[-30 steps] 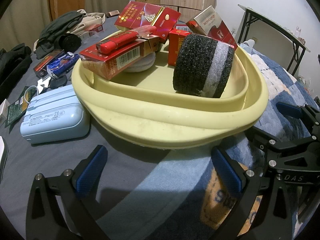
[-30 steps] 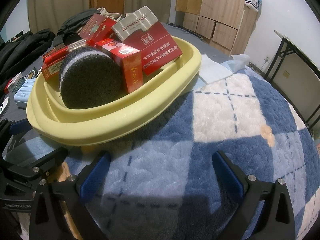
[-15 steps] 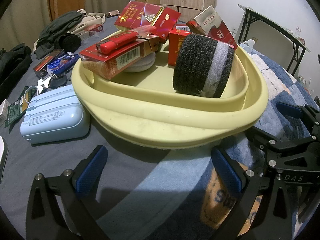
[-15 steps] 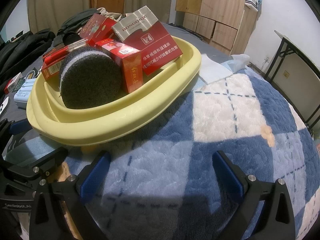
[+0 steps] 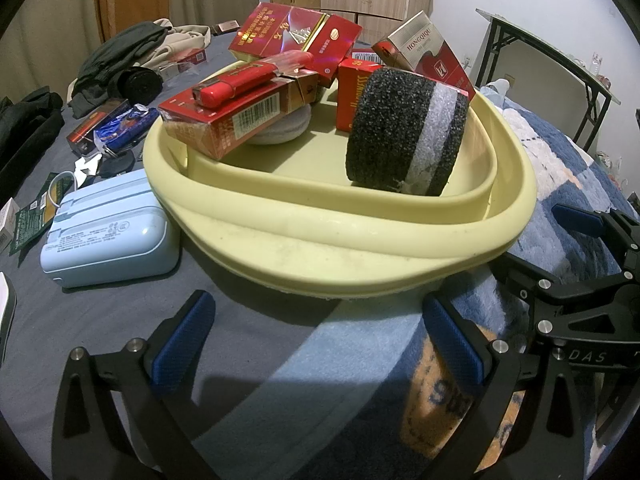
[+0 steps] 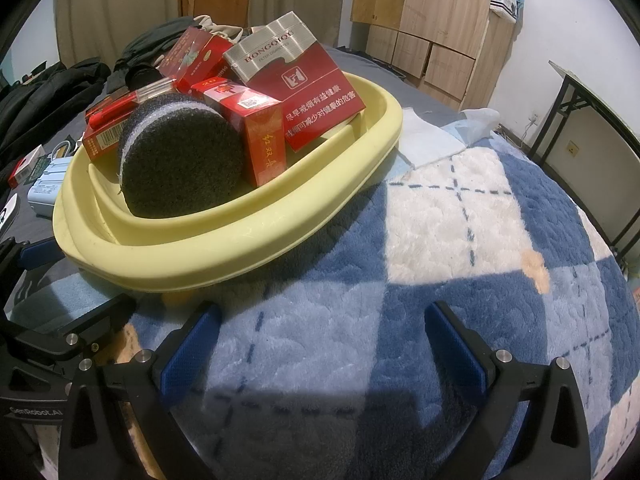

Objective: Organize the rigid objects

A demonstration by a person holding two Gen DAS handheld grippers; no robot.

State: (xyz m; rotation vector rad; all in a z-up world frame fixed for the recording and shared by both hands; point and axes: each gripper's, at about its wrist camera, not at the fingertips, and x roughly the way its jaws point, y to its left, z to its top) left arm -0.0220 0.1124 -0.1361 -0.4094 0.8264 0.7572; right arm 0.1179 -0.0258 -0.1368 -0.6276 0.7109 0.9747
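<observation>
A pale yellow basin [image 5: 360, 256] sits on the bed and holds several red cigarette boxes [image 5: 236, 120], a red lighter [image 5: 248, 84] on top of one, and a black-and-grey foam roll [image 5: 406, 136]. It also shows in the right wrist view [image 6: 224, 252] with the foam roll [image 6: 180, 160] and a red-and-silver box [image 6: 304, 80]. My left gripper [image 5: 316, 344] is open and empty, just in front of the basin. My right gripper [image 6: 320, 352] is open and empty over the blanket, to the basin's right.
A light blue case [image 5: 108, 232] lies left of the basin. Small packets [image 5: 112, 128], dark clothes [image 5: 120, 56] and a black round object lie further left. A blue-and-white plaid blanket [image 6: 460, 248] covers the right side. A folding table [image 5: 560, 64] stands at the far right.
</observation>
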